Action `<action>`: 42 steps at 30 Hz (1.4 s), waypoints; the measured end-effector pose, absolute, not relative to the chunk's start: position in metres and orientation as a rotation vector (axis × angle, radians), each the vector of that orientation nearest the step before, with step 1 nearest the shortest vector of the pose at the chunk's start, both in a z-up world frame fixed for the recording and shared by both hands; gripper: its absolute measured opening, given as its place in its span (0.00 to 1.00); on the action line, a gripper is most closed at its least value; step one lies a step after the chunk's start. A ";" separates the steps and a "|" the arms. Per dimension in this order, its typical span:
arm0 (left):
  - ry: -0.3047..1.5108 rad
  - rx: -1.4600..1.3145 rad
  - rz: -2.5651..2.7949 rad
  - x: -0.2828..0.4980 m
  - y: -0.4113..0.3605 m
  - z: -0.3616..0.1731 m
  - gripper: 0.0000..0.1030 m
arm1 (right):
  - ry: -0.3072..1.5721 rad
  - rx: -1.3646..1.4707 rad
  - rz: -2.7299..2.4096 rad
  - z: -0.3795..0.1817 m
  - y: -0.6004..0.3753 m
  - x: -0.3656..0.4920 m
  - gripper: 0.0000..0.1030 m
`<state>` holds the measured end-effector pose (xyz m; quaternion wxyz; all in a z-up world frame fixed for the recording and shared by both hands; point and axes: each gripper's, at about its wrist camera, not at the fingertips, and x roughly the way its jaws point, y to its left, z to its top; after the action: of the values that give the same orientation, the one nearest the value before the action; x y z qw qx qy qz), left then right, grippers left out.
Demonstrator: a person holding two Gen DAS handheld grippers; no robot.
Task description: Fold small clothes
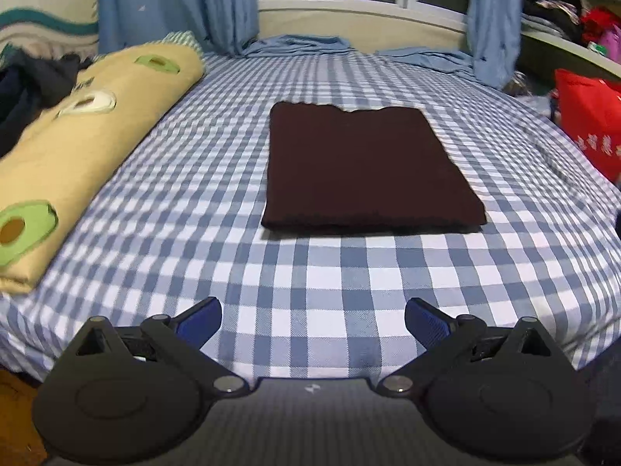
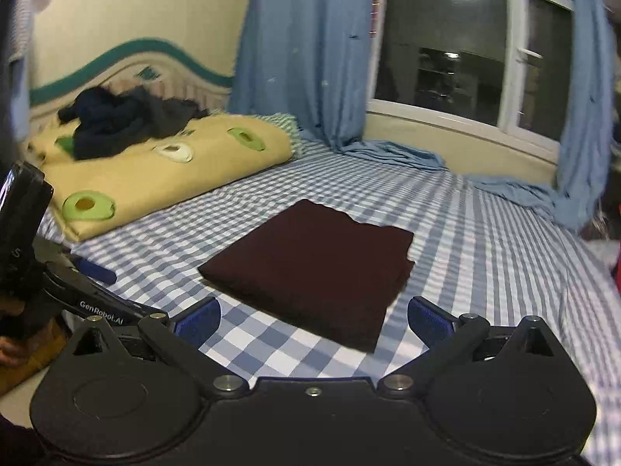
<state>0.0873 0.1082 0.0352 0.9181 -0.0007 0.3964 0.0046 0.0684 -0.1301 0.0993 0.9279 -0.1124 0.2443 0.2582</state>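
Note:
A dark maroon garment [image 1: 368, 167] lies folded into a flat rectangle on the blue-and-white checked bed sheet [image 1: 310, 279]. In the left wrist view my left gripper [image 1: 313, 320] hovers open above the sheet, short of the garment's near edge, with nothing between its blue pads. From the right wrist the same garment [image 2: 314, 268] lies just beyond my right gripper [image 2: 314, 320], which stands wide open and empty over the sheet [image 2: 485, 233]. The left gripper [image 2: 97, 272] shows at that view's left edge, held by a hand.
A folded yellow blanket with avocado prints [image 1: 77, 147] lies along the left, with a heap of dark clothes [image 2: 124, 120] on top near the headboard. Blue curtains [image 2: 306, 58] and a window sill bound the far side. A red bag [image 1: 590, 124] stands at the right.

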 end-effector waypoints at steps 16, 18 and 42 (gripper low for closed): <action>0.679 0.001 -0.002 0.101 0.109 0.040 0.99 | 0.803 -0.025 0.256 0.023 -0.118 0.142 0.99; 0.694 0.028 0.007 0.106 0.104 0.038 0.99 | 0.819 0.019 0.265 0.023 -0.121 0.146 0.99; 0.780 0.067 -0.032 0.148 0.120 0.014 0.99 | 0.756 -0.055 0.340 0.031 -0.103 0.145 0.99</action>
<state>0.1481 0.1201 0.0139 0.9242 0.0325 0.3802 -0.0155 0.1454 -0.1025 0.0314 0.9151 -0.0265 0.3671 0.1651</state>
